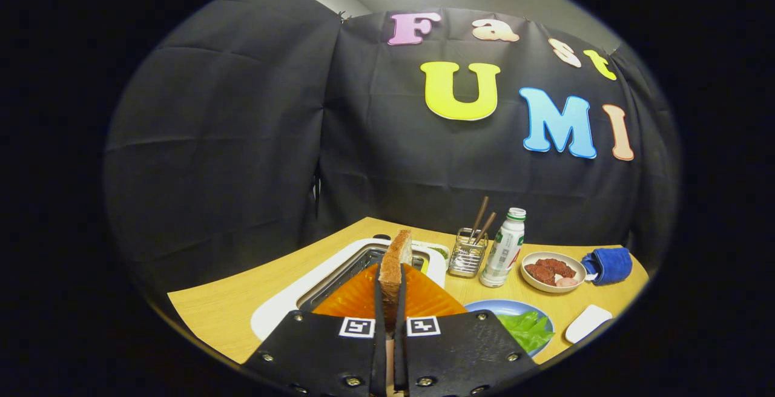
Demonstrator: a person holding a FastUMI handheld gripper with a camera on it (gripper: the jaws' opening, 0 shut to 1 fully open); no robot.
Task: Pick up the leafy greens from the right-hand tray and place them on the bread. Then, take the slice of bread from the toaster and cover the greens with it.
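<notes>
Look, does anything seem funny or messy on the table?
Nothing is spilled or broken. One thing stands out: the tongs hold a bread slice upright on its edge above the toaster, not lying flat. The greens sit neatly on the blue plate, and the bottle stands straight.

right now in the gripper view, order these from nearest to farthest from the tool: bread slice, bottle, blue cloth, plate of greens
1. bread slice: clamped upright between the fingers of the tool.
2. plate of greens: just ahead of the right finger, to its side.
3. bottle: beyond the greens, beside the wire holder.
4. blue cloth: farthest out to the right, past the bowl.
</notes>
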